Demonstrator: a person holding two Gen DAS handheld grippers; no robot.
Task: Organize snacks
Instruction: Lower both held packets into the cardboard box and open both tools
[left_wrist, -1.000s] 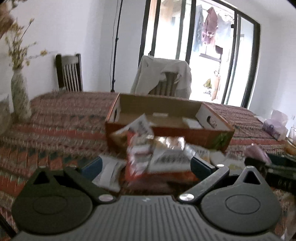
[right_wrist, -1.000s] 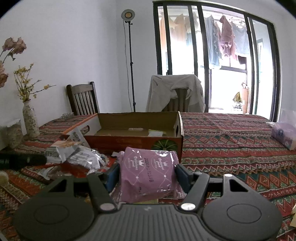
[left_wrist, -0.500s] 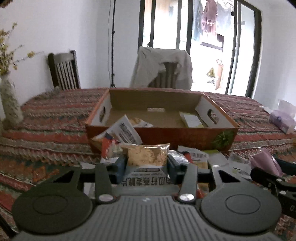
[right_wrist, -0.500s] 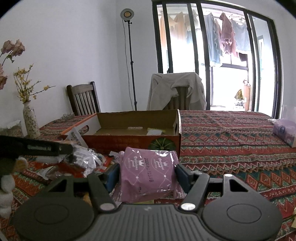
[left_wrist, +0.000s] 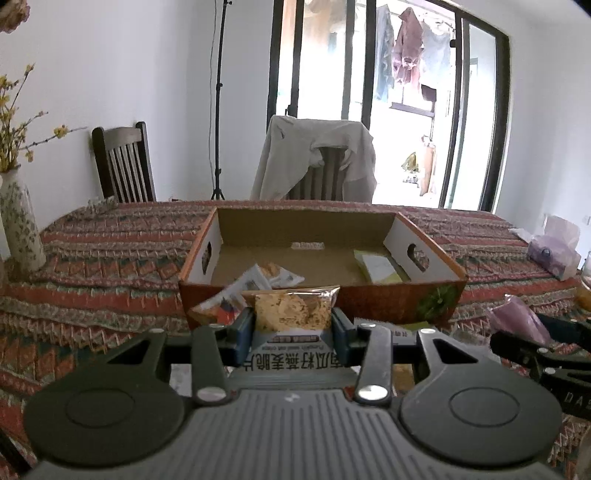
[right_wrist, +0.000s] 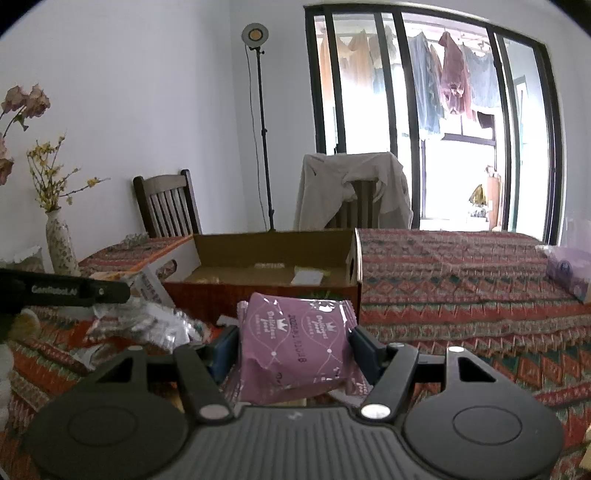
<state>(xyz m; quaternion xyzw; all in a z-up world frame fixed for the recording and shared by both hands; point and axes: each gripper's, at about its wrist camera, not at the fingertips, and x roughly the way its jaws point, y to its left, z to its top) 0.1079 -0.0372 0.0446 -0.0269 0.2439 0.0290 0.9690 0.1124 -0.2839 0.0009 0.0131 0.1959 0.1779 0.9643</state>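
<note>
Tablecloth (right_wrist: 461, 273): woven cloth in red, green and cream zigzag bands, covering a long table in a white-walled room. Two chairs stand at the far edge: a dark slatted wooden chair (left_wrist: 123, 162) and a second chair draped with a pale garment (left_wrist: 317, 155). Light stand (right_wrist: 260, 122) against the wall, round lamp head on top. Glazed doors with black frames; laundry hangs outside. Patterned vase (right_wrist: 61, 242) with yellow sprigs sits at the table's left end.

Cardboard box (left_wrist: 321, 254): shallow, open-topped, brown inside, orange printed outside, oval hand-holes in white end walls. Flat packets lie on its floor.

Left gripper (left_wrist: 293, 326): jaws clamped on a cracker packet (left_wrist: 293, 312), clear window showing golden, crumbly pieces, pale lower label with Chinese characters, held just in front of the box's near wall.

Right gripper (right_wrist: 293, 350): jaws clamped on a purple packet (right_wrist: 295, 350), glossy, puffy, printed with crowns and a stamped date, brand script too small to read.

Loose wrappers (right_wrist: 147, 325): crinkled silver and white foil, heaped on the cloth beside the box.
</note>
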